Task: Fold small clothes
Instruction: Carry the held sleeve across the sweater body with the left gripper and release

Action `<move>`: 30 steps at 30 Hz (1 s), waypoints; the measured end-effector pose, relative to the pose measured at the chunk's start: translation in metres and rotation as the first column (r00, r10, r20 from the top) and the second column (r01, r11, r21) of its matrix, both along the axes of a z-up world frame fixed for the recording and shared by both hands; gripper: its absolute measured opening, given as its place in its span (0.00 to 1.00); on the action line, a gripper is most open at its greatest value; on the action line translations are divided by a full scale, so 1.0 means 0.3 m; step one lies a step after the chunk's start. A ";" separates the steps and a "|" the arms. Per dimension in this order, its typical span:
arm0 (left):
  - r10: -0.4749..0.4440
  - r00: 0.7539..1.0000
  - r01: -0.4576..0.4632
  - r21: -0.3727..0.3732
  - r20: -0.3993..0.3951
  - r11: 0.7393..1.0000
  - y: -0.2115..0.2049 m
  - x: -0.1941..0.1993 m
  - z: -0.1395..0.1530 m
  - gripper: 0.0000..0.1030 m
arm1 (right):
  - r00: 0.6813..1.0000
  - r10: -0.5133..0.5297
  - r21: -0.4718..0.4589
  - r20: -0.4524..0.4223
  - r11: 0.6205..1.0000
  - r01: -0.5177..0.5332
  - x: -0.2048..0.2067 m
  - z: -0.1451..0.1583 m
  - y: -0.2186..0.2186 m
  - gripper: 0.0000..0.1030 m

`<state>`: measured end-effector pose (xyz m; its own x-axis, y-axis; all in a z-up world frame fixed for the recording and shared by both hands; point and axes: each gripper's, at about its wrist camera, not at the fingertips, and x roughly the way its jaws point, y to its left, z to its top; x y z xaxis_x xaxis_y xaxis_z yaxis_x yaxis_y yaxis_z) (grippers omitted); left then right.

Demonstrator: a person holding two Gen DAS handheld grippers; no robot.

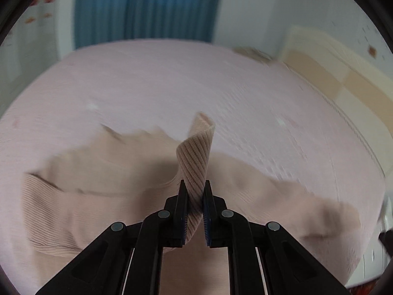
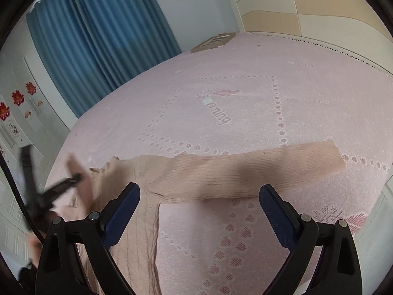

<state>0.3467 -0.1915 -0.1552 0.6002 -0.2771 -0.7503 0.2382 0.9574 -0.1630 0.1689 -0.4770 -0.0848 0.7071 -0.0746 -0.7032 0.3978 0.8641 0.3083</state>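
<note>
Pinched between the black jaws of my left tool [image 1: 194, 191], a ribbed cuff [image 1: 195, 162] of the beige knit sweater [image 2: 137, 233] stands up out of the grip, the jaws nearly closed on it. The rest of the sweater lies spread on the pink bed cover [image 2: 245, 86], its body running near to far on the left. My right tool [image 2: 199, 202] hangs wide open, holding nothing, just over the other sleeve [image 2: 258, 172]. That sleeve stretches left to right across the bed, its cuff end far out to the right. The right tool is the nearer one to it, so, as I judge it, that sleeve is next to be folded in toward the body.
</note>
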 end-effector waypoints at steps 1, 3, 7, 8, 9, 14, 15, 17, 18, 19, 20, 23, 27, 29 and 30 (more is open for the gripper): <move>-0.026 0.999 0.026 -0.011 -0.025 1.000 -0.034 -0.003 -0.035 0.11 | 1.000 0.001 0.000 -0.001 1.000 -0.001 0.004 -0.001 0.001 0.94; -0.052 0.996 0.049 -0.037 -0.077 0.998 -0.054 -0.013 -0.087 0.14 | 1.000 0.005 -0.002 -0.003 1.000 -0.005 0.009 -0.005 0.000 0.94; -0.058 0.988 0.045 -0.093 -0.144 0.995 -0.022 -0.042 -0.127 0.27 | 0.999 0.026 -0.003 -0.021 1.000 -0.026 0.034 -0.016 0.021 0.94; -0.052 0.988 0.039 -0.092 -0.146 0.995 0.003 -0.051 -0.123 0.33 | 0.999 0.034 -0.008 -0.022 0.999 -0.034 0.040 -0.017 0.030 0.94; -0.046 0.988 0.033 -0.091 -0.145 0.995 0.044 -0.058 -0.117 0.41 | 0.999 0.041 -0.014 -0.021 0.999 -0.041 0.047 -0.018 0.039 0.94; 0.005 0.993 -0.017 -0.107 -0.114 0.994 0.179 -0.156 -0.099 0.68 | 0.994 0.101 -0.011 -0.037 0.995 -0.102 0.098 -0.040 0.112 0.94; 0.019 0.992 -0.032 -0.102 -0.121 0.994 0.211 -0.168 -0.096 0.68 | 0.991 0.123 0.004 -0.044 0.992 -0.123 0.105 -0.048 0.128 0.94; 0.050 0.988 -0.064 -0.090 -0.143 0.994 0.271 -0.218 -0.096 0.68 | 0.986 0.154 0.023 -0.055 0.988 -0.153 0.117 -0.064 0.161 0.94; 0.066 0.986 -0.081 -0.089 -0.154 0.993 0.305 -0.249 -0.093 0.68 | 0.984 0.168 0.026 -0.057 0.986 -0.167 0.121 -0.070 0.179 0.94; 0.077 0.983 -0.091 -0.079 -0.167 0.993 0.330 -0.277 -0.091 0.68 | 0.981 0.181 0.023 -0.061 0.983 -0.180 0.123 -0.075 0.194 0.94; 0.083 0.981 -0.095 -0.060 -0.174 0.994 0.342 -0.287 -0.100 0.68 | 0.978 0.195 0.016 -0.069 0.981 -0.194 0.127 -0.080 0.211 0.94; 0.102 0.984 -0.102 0.006 -0.149 0.995 0.386 -0.356 -0.079 0.68 | 0.970 0.225 -0.016 -0.093 0.974 -0.228 0.138 -0.094 0.246 0.94; 0.128 0.988 -0.122 0.067 -0.092 0.990 0.439 -0.386 -0.058 0.68 | 0.965 0.255 0.024 -0.053 0.967 -0.254 0.118 -0.082 0.245 0.89; 0.162 0.984 -0.157 0.060 -0.075 0.986 0.476 -0.365 -0.054 0.68 | 0.964 0.267 0.064 -0.015 0.962 -0.265 0.103 -0.069 0.237 0.87; 0.174 0.982 -0.172 0.039 -0.071 0.984 0.493 -0.346 -0.057 0.68 | 0.963 0.270 0.072 0.000 0.960 -0.269 0.095 -0.062 0.236 0.85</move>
<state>0.2428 -0.0436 -0.1723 0.5794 -0.1486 -0.8014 0.0572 0.9882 -0.1419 0.1975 -0.4061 -0.1035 0.6876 0.1679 -0.7064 0.1564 0.9158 0.3699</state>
